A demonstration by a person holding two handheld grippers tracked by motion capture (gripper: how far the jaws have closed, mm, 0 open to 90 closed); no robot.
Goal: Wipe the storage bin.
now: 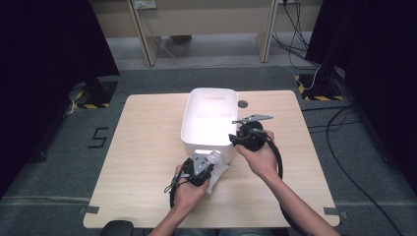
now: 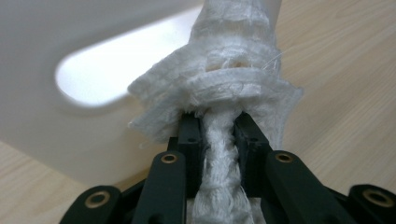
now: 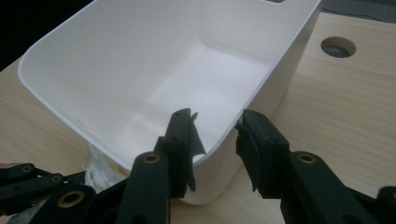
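Note:
A white plastic bin (image 1: 187,123) stands mid-table with nothing visible inside it. My left gripper (image 1: 210,161) is just in front of the bin's near wall, shut on a frayed white cloth (image 1: 218,169). In the left gripper view the cloth (image 2: 229,70) bunches above the jaws of the gripper (image 2: 218,123), and a strand runs down between them, with the bin wall (image 2: 56,37) and its handle slot behind. My right gripper (image 1: 233,140) sits at the bin's front right corner. In the right gripper view it (image 3: 215,128) straddles the bin (image 3: 116,60), one jaw inside and one outside, both against the rim.
The wooden table (image 1: 147,162) has a round cable hole (image 1: 242,103) behind the bin's right side, and in the right gripper view that cable hole (image 3: 338,46) is at the upper right. Bare wood lies to the left and right of the bin. Cables trail on the floor at the right.

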